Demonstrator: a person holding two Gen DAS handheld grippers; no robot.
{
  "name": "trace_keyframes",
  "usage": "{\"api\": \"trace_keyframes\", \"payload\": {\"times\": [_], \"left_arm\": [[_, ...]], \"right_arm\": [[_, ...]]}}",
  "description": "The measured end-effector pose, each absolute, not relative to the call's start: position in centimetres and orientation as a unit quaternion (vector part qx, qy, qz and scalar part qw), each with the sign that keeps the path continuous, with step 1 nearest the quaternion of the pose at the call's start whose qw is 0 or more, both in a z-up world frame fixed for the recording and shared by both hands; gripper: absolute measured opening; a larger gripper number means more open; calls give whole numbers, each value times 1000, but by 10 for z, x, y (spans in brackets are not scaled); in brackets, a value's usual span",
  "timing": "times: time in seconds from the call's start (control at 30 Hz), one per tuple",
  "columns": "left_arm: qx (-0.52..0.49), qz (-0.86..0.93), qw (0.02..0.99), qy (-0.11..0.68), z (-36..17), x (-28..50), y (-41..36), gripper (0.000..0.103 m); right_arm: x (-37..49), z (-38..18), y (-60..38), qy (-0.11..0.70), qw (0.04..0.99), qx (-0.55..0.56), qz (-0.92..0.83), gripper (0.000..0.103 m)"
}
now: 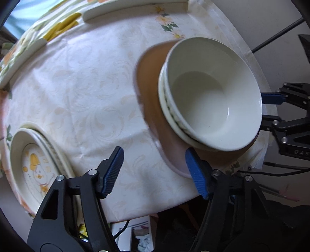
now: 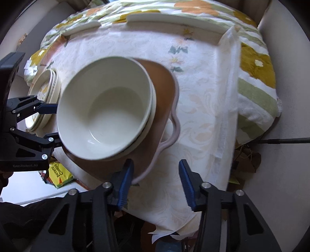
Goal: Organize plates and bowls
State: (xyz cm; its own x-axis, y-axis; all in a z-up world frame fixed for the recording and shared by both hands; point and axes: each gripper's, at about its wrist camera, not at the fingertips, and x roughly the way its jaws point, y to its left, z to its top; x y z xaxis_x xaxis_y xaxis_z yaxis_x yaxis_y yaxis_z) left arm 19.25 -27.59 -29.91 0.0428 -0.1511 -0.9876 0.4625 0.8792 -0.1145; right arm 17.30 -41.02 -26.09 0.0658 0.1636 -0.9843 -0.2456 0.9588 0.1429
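A stack of white bowls [image 1: 211,100] sits on a brown tray with a pale wavy rim [image 1: 149,83], near the table's near edge; both also show in the right wrist view, bowls [image 2: 108,108] and tray [image 2: 164,91]. My left gripper [image 1: 155,172] is open, its right finger close to the tray's rim, holding nothing. My right gripper [image 2: 156,180] is open, its left finger beside the tray's rim, holding nothing. A stack of cream plates with a yellow cartoon print [image 1: 33,164] lies at the left; it also shows in the right wrist view [image 2: 44,97].
A pale patterned cloth [image 1: 87,93] covers the round table. Flat white plates [image 1: 133,10] lie at the far side, over a flowered cloth [image 2: 257,64]. Cables and clutter lie on the floor below the table edge [image 1: 139,232].
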Motion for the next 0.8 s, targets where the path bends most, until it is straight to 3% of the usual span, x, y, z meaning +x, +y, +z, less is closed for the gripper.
{"api": "trace_keyframes", "payload": {"times": [0.23, 0.33, 0.4, 0.8], "left_arm": [[121, -229, 705, 661, -321, 193, -294, 29], [114, -241, 705, 658, -327, 190, -300, 23], [113, -242, 706, 655, -329, 190, -303, 22], [140, -219, 744, 615, -312, 179, -310, 22]], "right_arm": [[180, -286, -410, 667, 726, -12, 167, 32], [178, -289, -409, 652, 735, -5, 183, 29], [177, -293, -404, 647, 737, -14, 194, 23], [171, -282, -399, 615, 761, -60, 196, 23]]}}
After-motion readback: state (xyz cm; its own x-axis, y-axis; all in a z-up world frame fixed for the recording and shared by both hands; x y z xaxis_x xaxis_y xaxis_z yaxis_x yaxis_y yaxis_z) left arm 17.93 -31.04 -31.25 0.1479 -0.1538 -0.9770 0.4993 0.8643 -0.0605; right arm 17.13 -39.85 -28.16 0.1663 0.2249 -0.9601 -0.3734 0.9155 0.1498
